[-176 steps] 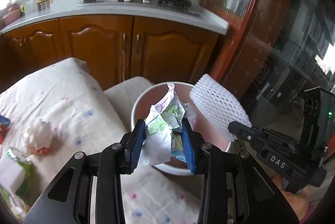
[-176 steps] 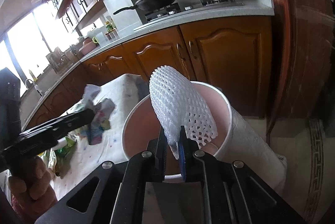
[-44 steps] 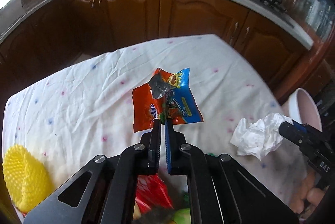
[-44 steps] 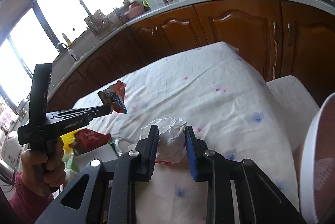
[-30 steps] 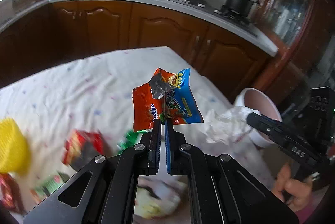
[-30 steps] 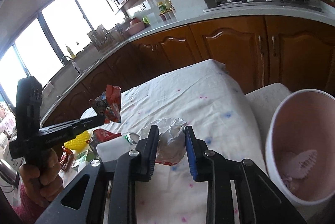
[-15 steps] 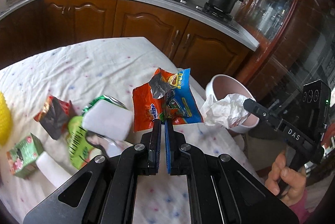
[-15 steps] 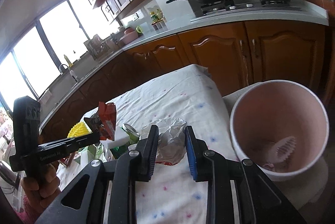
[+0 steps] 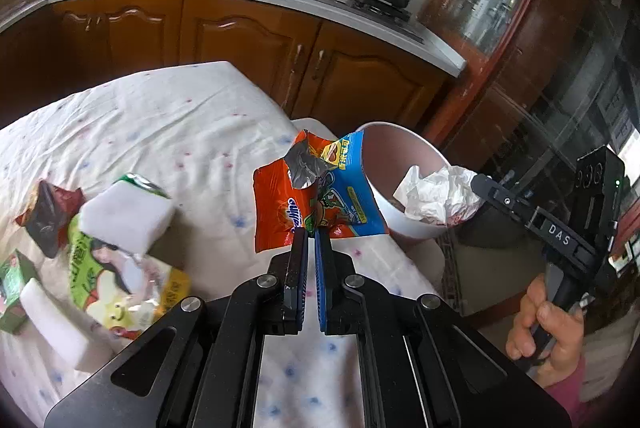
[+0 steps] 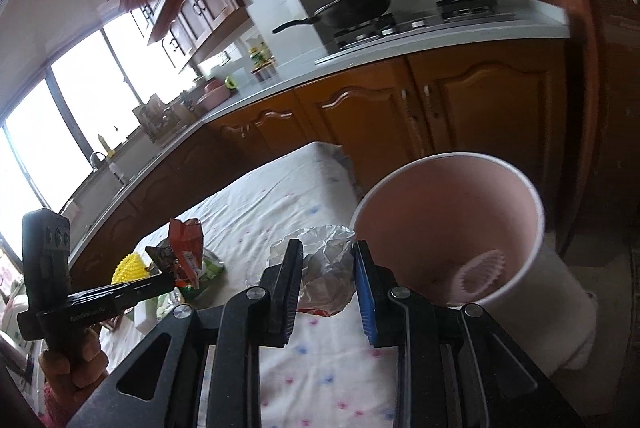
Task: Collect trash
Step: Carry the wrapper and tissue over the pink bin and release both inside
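We hold two pieces of trash: our left gripper [image 9: 311,234] pinches one snack wrapper [image 9: 316,194], our right gripper [image 10: 326,260] clamps one crumpled tissue [image 10: 326,268]. Both hang beside one pink bin [image 10: 448,224]; on the worktop [image 9: 160,132] we count two white foam blocks [image 9: 128,214].

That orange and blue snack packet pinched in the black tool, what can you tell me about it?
The snack wrapper is a flat, crinkled foil packet, orange on one side and blue on the other, with cartoon print. Its top is torn open, showing silvery lining. It stands upright in the air, pinched at its bottom edge by the shut jaws of the left gripper, above the tablecloth and short of the pink bin.
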`<state>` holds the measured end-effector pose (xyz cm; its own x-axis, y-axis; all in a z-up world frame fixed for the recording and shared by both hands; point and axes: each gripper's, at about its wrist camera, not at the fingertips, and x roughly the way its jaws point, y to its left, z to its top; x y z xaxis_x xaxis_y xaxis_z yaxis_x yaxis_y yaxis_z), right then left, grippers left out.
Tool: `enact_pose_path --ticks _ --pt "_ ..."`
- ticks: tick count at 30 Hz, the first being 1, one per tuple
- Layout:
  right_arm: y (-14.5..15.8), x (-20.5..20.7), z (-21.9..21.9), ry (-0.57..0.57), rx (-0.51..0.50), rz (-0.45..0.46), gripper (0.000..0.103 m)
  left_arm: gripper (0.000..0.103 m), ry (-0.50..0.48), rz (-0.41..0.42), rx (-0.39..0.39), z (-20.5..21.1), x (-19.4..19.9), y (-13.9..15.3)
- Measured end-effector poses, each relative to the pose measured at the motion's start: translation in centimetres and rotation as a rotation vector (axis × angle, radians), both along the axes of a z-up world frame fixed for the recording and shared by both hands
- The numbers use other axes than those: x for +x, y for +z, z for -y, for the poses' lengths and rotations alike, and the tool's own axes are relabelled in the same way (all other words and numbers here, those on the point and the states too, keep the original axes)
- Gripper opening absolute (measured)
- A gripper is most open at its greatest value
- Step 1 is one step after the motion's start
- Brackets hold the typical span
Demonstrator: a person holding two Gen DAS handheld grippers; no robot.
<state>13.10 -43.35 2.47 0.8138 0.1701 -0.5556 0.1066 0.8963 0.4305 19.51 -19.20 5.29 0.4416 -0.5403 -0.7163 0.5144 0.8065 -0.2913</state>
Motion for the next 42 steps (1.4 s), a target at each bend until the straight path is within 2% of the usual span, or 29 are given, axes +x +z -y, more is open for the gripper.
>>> enact_pose_path --ticks 18,23,32,42 --pt "-0.4 -1.9 6.1 -0.12 0.027 0.009 0.026 0.003 -0.132 0.004 0.031 8.1 0.3 0.3" --pt "-0.7 -1.5 7.1 -0.134 0.028 0.004 0.026 0.003 -0.168 -0.036 0.04 10.6 1.3 -0.5" --pt "-1.8 0.4 9.2 -0.142 -0.017 -0.054 0.027 0.003 -0.233 -0.093 0.103 16.0 3.9 -2.1" --pt "-3.5 2.9 10.6 -0.123 -0.036 -0.133 0.028 0.003 -0.251 -0.129 0.177 19.0 6.2 -4.6"
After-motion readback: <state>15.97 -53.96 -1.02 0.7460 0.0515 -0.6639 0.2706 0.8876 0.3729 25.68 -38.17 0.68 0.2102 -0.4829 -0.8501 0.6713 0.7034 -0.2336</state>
